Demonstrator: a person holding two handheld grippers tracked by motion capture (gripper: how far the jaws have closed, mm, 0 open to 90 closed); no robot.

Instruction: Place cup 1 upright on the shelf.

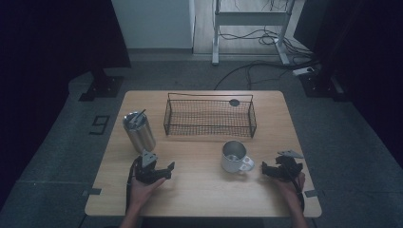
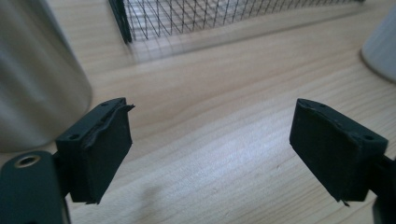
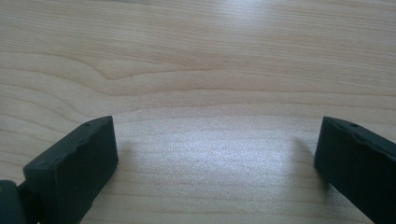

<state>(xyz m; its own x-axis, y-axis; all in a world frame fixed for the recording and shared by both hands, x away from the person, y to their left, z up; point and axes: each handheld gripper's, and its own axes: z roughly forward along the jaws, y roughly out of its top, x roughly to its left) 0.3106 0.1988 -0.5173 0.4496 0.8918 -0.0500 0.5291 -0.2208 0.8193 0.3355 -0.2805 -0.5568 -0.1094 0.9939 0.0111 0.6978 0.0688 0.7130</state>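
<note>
Metal mug (image 1: 234,156) between both gaping tongs.

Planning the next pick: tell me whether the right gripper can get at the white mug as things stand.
Probably yes. The right gripper rests open on the table, just beside the white mug, whose handle points toward it. Only bare wood lies between them, and the wire basket stands behind the mug, out of the way.
</note>
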